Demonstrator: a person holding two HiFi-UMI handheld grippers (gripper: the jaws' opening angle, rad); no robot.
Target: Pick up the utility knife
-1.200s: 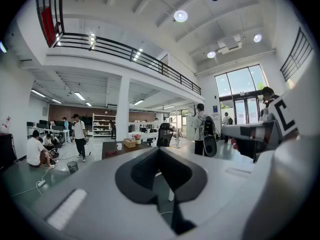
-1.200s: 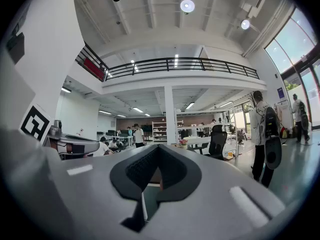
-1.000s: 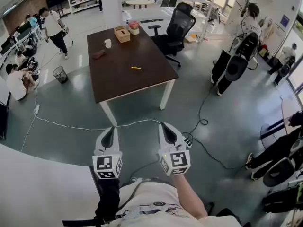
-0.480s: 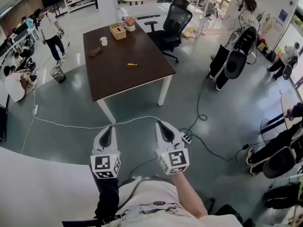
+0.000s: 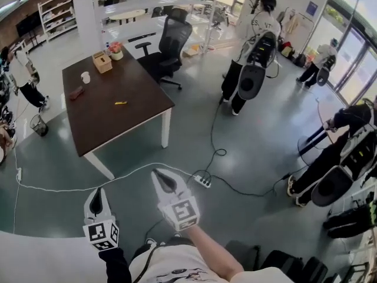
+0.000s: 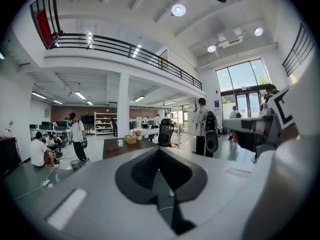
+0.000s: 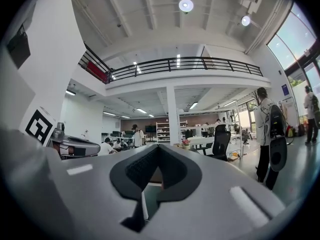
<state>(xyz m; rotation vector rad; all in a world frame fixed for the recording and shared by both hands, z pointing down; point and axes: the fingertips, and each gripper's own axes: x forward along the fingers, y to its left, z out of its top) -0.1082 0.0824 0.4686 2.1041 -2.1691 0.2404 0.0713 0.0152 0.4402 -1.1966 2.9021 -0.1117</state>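
Note:
The utility knife (image 5: pixel 120 102) is a small yellow bar lying near the middle of the dark brown table (image 5: pixel 136 121), far off at the upper left of the head view. My left gripper (image 5: pixel 97 191) and right gripper (image 5: pixel 159 173) hover side by side over the grey floor, well short of the table and pointing toward it. Each has its jaws shut with nothing between them. In the left gripper view the left gripper (image 6: pixel 160 151) looks toward the distant table (image 6: pixel 131 144); the knife cannot be made out there. The right gripper (image 7: pixel 157 149) faces the same hall.
On the table stand a tissue box (image 5: pixel 102 62), a white cup (image 5: pixel 86 77), a flower pot (image 5: pixel 116 50) and a dark item (image 5: pixel 76 92). A black office chair (image 5: pixel 171 43) sits behind it. A power strip (image 5: pixel 204 181) with cables lies on the floor ahead. A person (image 5: pixel 253 58) stands at right.
The head view has swung right, so the table and knife now sit further left. Both grippers appear lower and further left in the view, still shut.

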